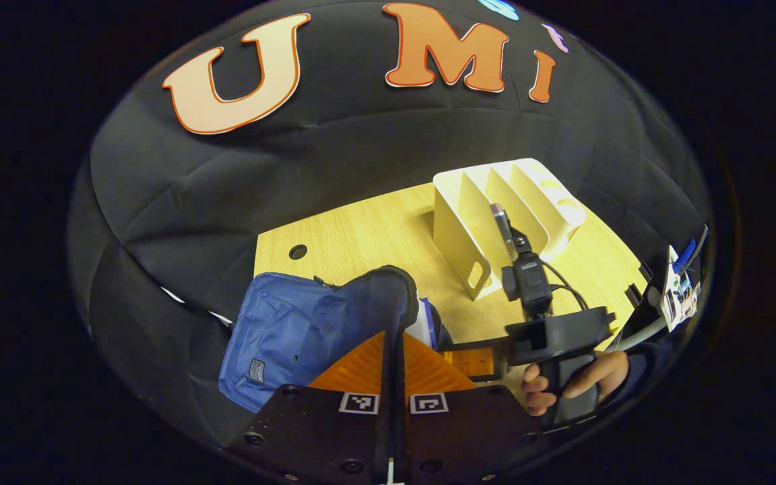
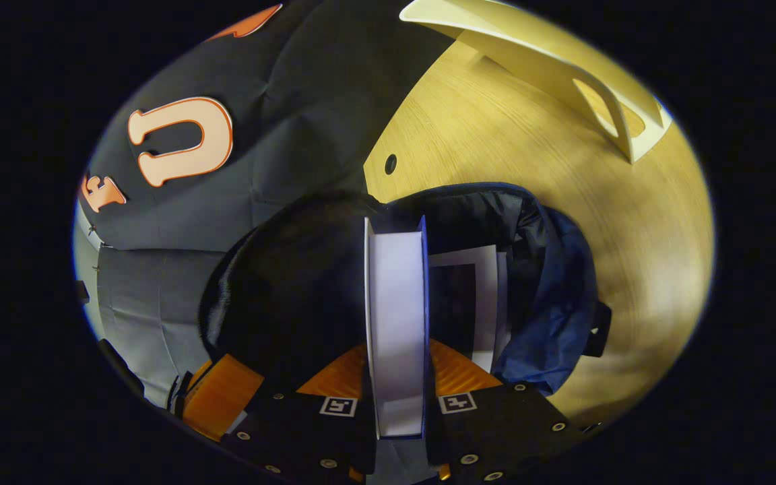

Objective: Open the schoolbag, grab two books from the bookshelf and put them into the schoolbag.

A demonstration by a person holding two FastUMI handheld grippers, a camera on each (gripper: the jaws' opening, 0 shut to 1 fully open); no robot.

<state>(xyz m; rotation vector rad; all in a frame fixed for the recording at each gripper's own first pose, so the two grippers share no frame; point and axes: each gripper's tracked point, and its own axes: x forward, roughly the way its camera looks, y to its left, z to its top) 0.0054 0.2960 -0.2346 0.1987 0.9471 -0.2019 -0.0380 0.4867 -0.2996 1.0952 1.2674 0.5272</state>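
Right gripper view showed the right claw clenched on a book with a blue cover and white page edges, both fingers pressing its covers, the book standing upright over the open mouth of the blue schoolbag. A second book already sat inside the bag, just beside the held one. The schoolbag lay on the wooden tabletop, with the cream bookshelf well apart at the far side.

Left gripper view showed the left claw pinching the dark rim of the schoolbag, its fingers squeezed together on the fabric and lifting it. To the right, a hand held the right claw by its handle near the bag's opening. Behind it the bookshelf stood on the tabletop, its slots bare of books.
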